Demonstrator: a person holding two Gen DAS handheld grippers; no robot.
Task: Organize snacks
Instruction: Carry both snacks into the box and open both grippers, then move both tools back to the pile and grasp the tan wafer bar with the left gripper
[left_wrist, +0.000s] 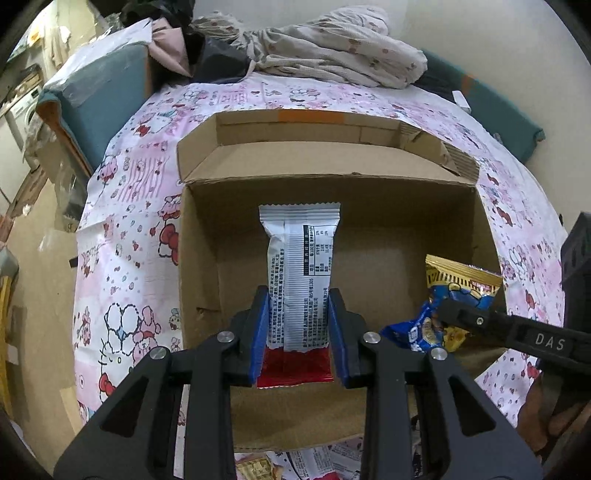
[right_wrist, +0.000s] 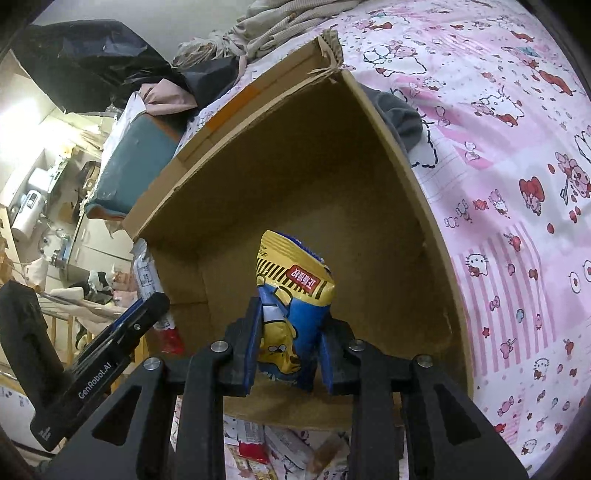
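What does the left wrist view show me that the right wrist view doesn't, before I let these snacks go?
Only the left wrist view shows the whole white and red snack packet between the left gripper pads, printed back up, over the bare floor of the cardboard box.

Only the right wrist view shows the yellow and blue snack bag close up in the right gripper, and the grey cloth behind the box's right wall.

Both show the box, the pink cartoon sheet, both packets and both grippers.

The right hand-held gripper (left_wrist: 439, 314) reads "DAS"; the left hand-held gripper (right_wrist: 162, 299) reads "GenRobot.AI".
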